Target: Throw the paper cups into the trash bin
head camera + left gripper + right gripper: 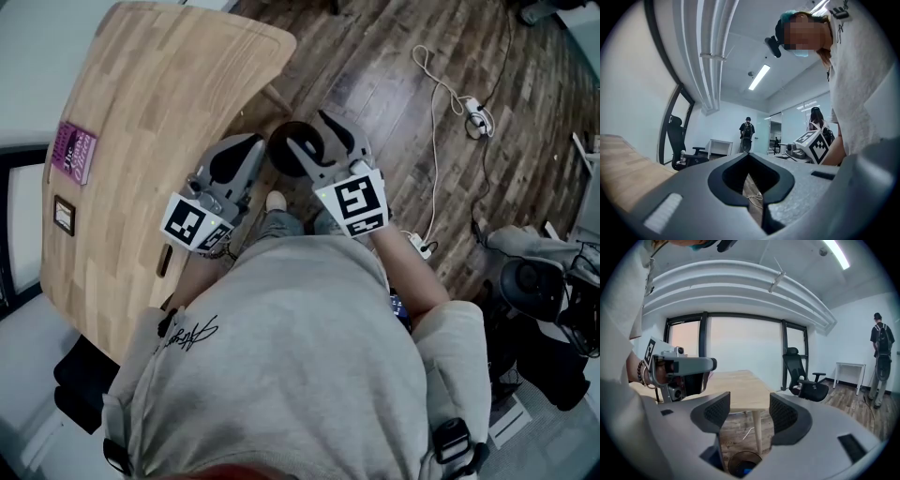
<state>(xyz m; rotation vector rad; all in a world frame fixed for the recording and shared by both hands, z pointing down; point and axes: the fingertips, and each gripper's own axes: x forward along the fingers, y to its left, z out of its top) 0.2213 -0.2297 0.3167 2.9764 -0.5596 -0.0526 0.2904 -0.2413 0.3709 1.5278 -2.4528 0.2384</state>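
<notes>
In the head view, the left gripper [242, 155] and the right gripper [317, 141] hover at mid-frame over a dark plank floor [394, 84]. To their left is a pale wooden worktop [159, 103] with a rounded corner. A round black trash bin [281, 155] shows between the grippers.

In the left gripper view, the smooth dark jaws meet at their tips and hold nothing.

In the right gripper view, the ribbed jaws stand wide apart and empty. The trash bin [740, 464] sits at bottom centre with something blue inside.

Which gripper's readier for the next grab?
Right gripper, probably: its jaws stand apart and empty, above the trash bin. The left gripper has its jaws shut, though it's nearer the table.
</notes>
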